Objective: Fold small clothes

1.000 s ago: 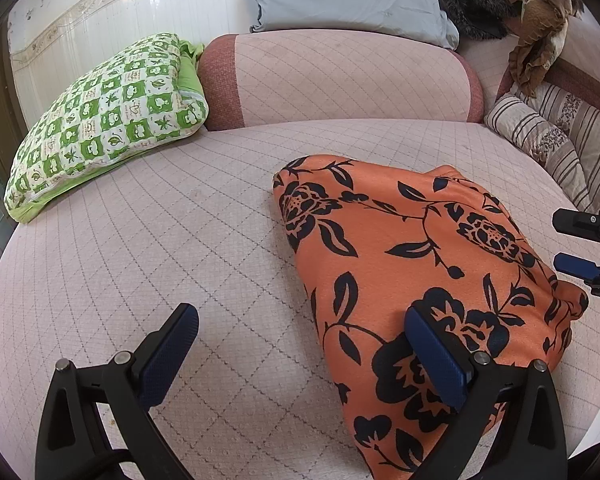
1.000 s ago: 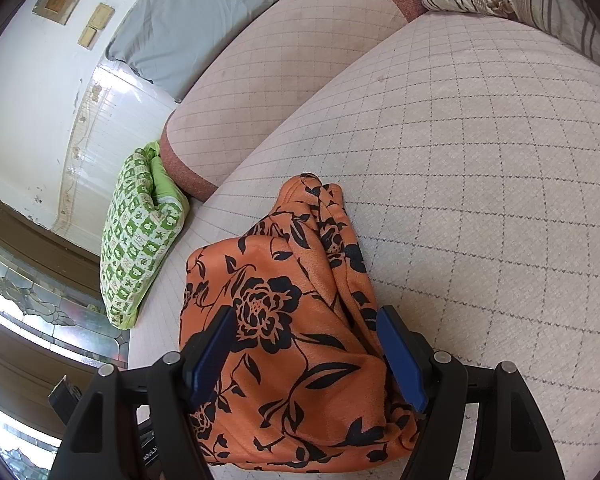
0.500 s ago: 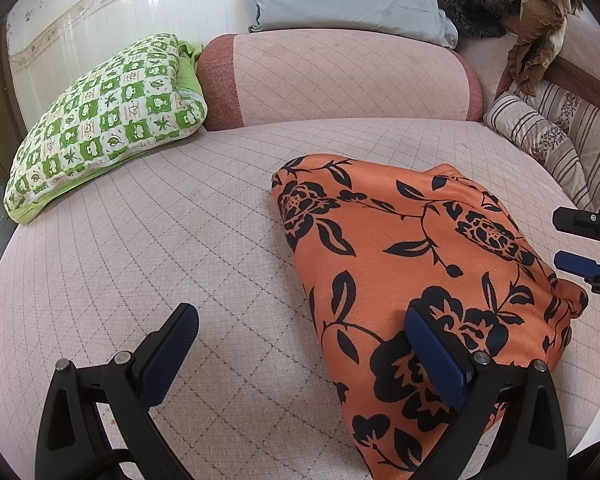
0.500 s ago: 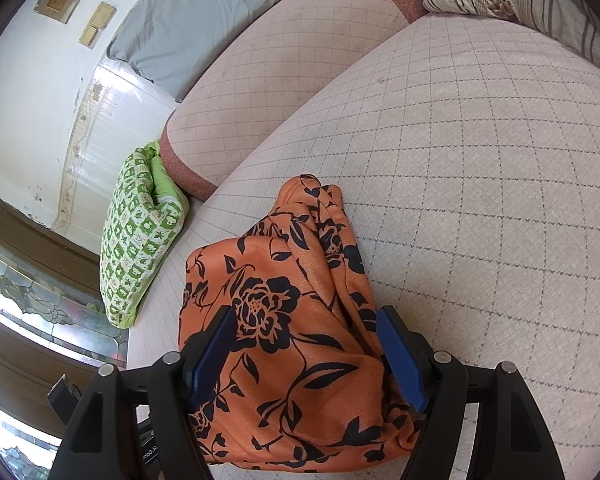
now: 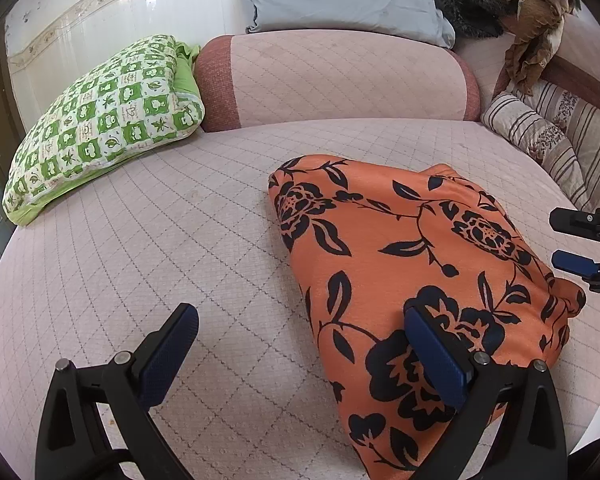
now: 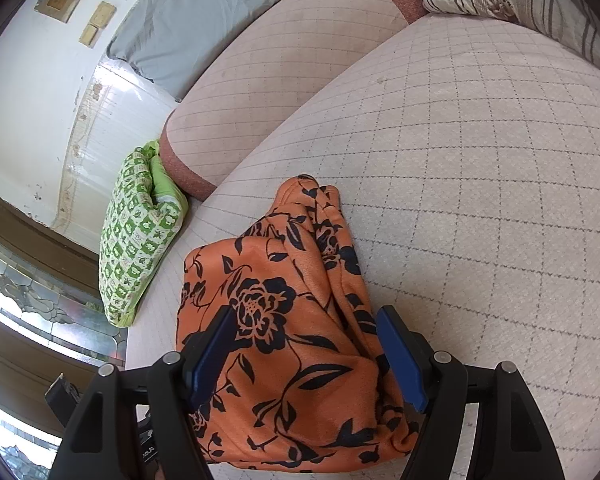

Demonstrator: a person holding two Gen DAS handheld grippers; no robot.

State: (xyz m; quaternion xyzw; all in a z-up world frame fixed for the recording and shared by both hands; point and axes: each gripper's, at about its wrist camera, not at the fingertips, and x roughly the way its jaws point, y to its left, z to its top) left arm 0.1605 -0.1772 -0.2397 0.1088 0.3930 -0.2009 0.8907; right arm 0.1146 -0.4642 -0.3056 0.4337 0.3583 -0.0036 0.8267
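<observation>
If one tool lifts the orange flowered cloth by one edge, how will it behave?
The orange flowered cloth would probably droop and unfold, since it lies in soft, rumpled layers. It looks thin, so likely light. It should not roll on the quilted bed.

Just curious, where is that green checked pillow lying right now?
In the left wrist view the green checked pillow lies far left on the bed, against the pink bolster.

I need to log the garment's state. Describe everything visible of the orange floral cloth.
The orange floral cloth is soft, slightly fuzzy-looking fabric printed with black flowers and leaves. It lies folded into a rough, thick bundle on the quilted pink bed, with layered, rumpled edges along one side. Both grippers' jaws stand open around its near end; neither visibly pinches it.
</observation>
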